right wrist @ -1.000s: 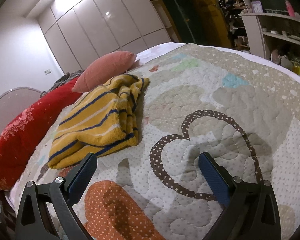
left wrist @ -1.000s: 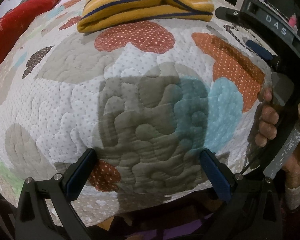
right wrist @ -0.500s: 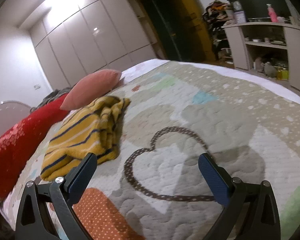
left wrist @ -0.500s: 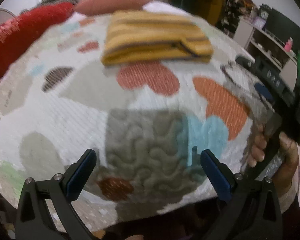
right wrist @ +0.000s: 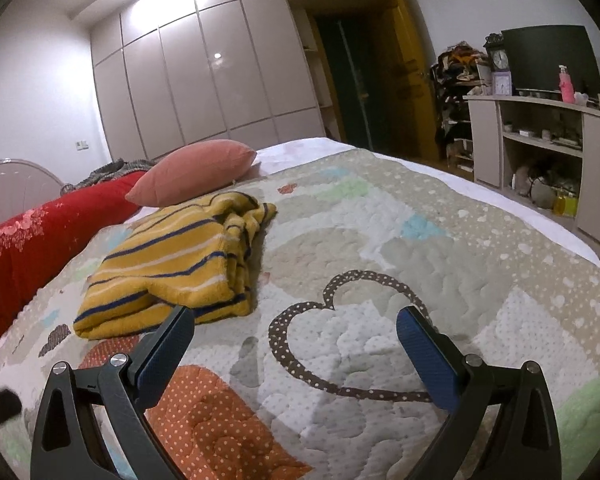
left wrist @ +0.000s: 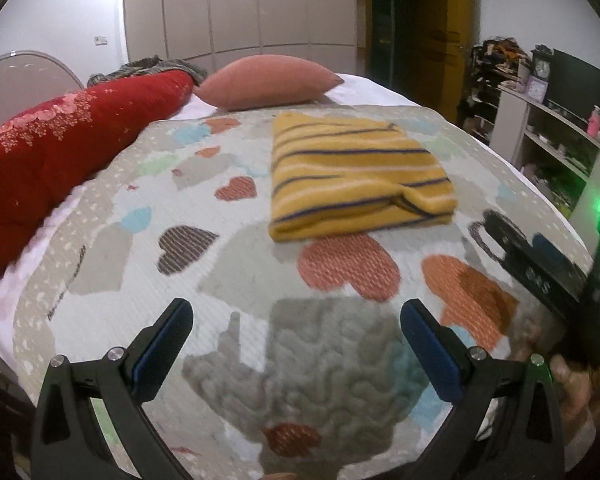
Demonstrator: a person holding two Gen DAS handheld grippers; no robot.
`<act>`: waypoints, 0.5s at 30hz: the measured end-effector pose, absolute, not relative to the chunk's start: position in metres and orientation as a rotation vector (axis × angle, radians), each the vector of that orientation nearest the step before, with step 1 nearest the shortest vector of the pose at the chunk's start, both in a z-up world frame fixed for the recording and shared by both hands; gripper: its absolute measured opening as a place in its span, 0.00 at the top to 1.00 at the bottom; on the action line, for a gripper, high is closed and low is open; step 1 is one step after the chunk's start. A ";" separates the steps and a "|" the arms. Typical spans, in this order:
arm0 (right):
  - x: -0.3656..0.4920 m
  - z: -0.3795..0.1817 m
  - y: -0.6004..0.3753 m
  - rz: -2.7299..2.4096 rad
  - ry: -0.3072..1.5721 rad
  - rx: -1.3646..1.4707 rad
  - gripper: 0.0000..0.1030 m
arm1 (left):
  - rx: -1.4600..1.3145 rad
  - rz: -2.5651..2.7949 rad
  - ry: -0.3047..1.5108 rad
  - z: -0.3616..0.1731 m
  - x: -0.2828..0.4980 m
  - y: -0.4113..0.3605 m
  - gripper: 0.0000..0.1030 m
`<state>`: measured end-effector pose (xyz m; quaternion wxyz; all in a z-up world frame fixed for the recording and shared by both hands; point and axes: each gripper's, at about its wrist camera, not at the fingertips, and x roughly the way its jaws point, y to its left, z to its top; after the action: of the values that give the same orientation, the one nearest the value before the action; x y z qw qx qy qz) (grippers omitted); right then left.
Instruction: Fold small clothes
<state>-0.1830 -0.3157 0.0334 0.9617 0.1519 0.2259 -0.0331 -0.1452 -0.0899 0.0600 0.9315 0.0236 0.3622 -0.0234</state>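
- Left wrist view: left gripper (left wrist: 296,344) wide apart, blue pads (left wrist: 162,346) empty, held above the near part of the quilt (left wrist: 236,264).
- Folded yellow striped garment (left wrist: 356,176) lies flat at 12 o'clock from this gripper, well apart from it; near folded edge runs roughly square to the view, a rolled seam at its right corner.
- Bare quilt between pads and garment: an orange-red heart patch just below the near edge, grey patch under the gripper.
- Red blanket (left wrist: 64,148) along the bed at 10 o'clock; pink pillow (left wrist: 268,84) at 12, just beyond the garment's far edge.
- Right gripper body seen at 3 o'clock, green light lit, a hand (left wrist: 576,376) below it, blurred.
- Right wrist view: right gripper (right wrist: 294,350) spread wide, nothing between the pads; left pad overlaps the garment's (right wrist: 180,256) near corner in view, contact cannot be told.
- Garment at 11 o'clock here, stacked layers showing on its right edge.
- Open quilt from 12 to 3 o'clock, brown dotted heart outline (right wrist: 340,332) straight ahead; bed's right edge at 3, shelving unit (right wrist: 540,148) beyond.
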 end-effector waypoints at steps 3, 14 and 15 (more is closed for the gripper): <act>-0.181 0.032 -0.320 -0.074 0.465 0.320 0.00 | 0.106 0.008 0.776 0.056 -0.135 -0.090 0.00; -0.177 0.029 -0.307 -0.062 0.477 0.269 0.00 | 0.151 0.054 0.872 0.029 -0.135 -0.086 0.00; -0.177 0.029 -0.301 -0.060 0.475 0.245 0.00 | 0.154 0.061 0.877 0.028 -0.135 -0.085 0.00</act>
<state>-0.1766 -0.3014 0.0293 0.9641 0.1209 0.2347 -0.0297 -0.1351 -0.0849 0.0279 0.9021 0.0745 0.4240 0.0293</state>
